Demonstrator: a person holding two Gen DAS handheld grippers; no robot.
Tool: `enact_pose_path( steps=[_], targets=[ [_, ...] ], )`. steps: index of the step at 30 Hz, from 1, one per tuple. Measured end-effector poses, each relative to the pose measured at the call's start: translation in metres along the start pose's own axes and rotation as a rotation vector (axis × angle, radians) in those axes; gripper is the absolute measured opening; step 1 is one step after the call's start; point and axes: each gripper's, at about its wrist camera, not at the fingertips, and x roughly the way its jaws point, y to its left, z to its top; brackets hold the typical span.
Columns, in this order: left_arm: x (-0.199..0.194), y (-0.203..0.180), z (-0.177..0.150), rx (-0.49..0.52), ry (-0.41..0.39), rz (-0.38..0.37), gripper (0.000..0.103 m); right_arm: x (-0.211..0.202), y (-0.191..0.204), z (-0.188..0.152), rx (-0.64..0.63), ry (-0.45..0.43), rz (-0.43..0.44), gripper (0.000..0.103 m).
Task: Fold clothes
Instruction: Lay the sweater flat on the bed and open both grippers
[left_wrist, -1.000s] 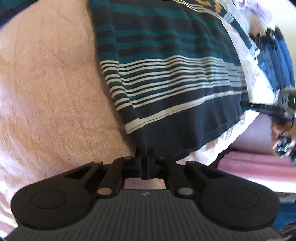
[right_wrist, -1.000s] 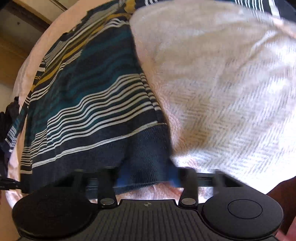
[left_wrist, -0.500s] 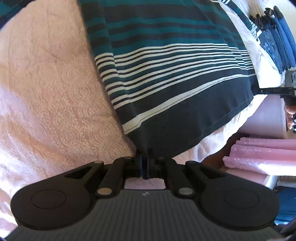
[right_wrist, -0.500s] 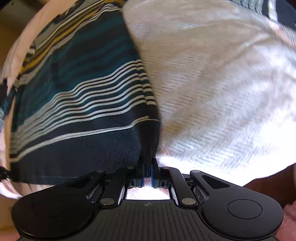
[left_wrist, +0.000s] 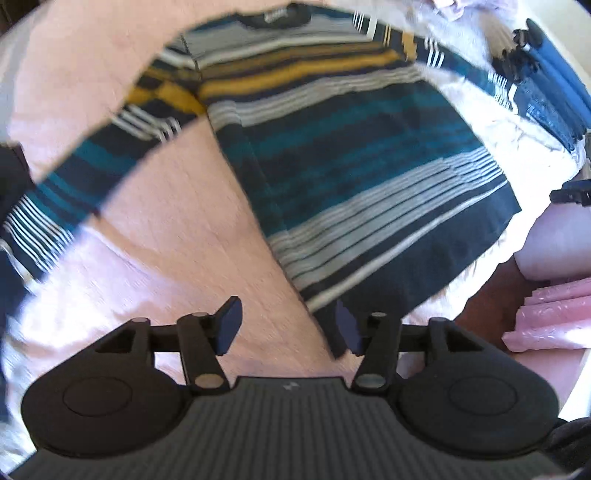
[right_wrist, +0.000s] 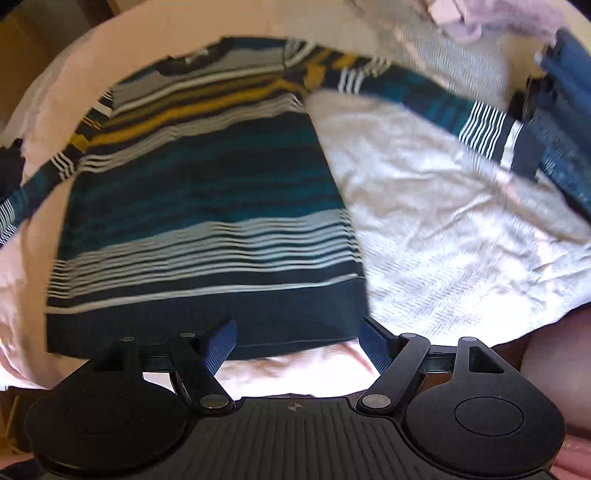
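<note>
Now both tools — left (left_wrist: 286, 328), right (right_wrist: 299, 341) — released sweater (right_wrist: 207, 206) hem, jaws apart.

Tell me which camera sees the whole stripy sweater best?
The right wrist view: the teal, navy and mustard striped knit sweater lies nearly square-on, collar to hem, with both sleeves showing. The left wrist view shows it slanted, its hem corner partly behind the claw.

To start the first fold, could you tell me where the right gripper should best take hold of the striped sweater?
Probably the cuff of the sleeve stretched toward the jeans. The striped sweater lies flat, body smoothed, and that sleeve sticks out alone. The open right gripper could come from the hem side and pinch its loose edge.
</note>
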Motion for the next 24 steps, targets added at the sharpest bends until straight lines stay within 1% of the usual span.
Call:
enact_pose_path(
  steps=[2, 6, 7, 8, 12, 15, 17, 19, 20, 24],
  targets=[
    [-0.015, 0.004, 0.005, 0.064, -0.029, 0.026, 0.064, -0.018, 0.027, -0.002, -0.015, -0.022, -0.024, 0.076],
    [-0.042, 0.012, 0.011, 0.233, -0.093, 0.091, 0.066, -0.050, 0.075, -0.011, -0.025, -0.060, -0.090, 0.076],
    [-0.048, 0.015, 0.009, 0.273, -0.112, 0.097, 0.066, -0.058, 0.086, -0.015, -0.015, -0.074, -0.114, 0.076],
    [-0.053, 0.019, 0.007, 0.312, -0.130, 0.100, 0.066, -0.065, 0.098, -0.019, -0.006, -0.088, -0.138, 0.076],
    [-0.077, 0.039, -0.010, 0.431, -0.215, 0.071, 0.066, -0.094, 0.148, -0.041, 0.073, -0.149, -0.201, 0.076],
    [-0.096, 0.053, -0.028, 0.507, -0.268, 0.069, 0.068, -0.106, 0.192, -0.059, 0.113, -0.176, -0.201, 0.076],
    [-0.106, 0.060, -0.039, 0.531, -0.282, 0.076, 0.070, -0.109, 0.218, -0.069, 0.123, -0.173, -0.204, 0.076],
    [-0.112, 0.067, -0.049, 0.538, -0.280, 0.068, 0.072, -0.110, 0.242, -0.077, 0.134, -0.168, -0.199, 0.076],
    [-0.115, 0.071, -0.053, 0.541, -0.278, 0.063, 0.075, -0.112, 0.253, -0.080, 0.136, -0.166, -0.194, 0.076],
    [-0.120, 0.081, -0.061, 0.508, -0.272, 0.058, 0.075, -0.117, 0.281, -0.087, 0.136, -0.164, -0.186, 0.076]
  ],
)
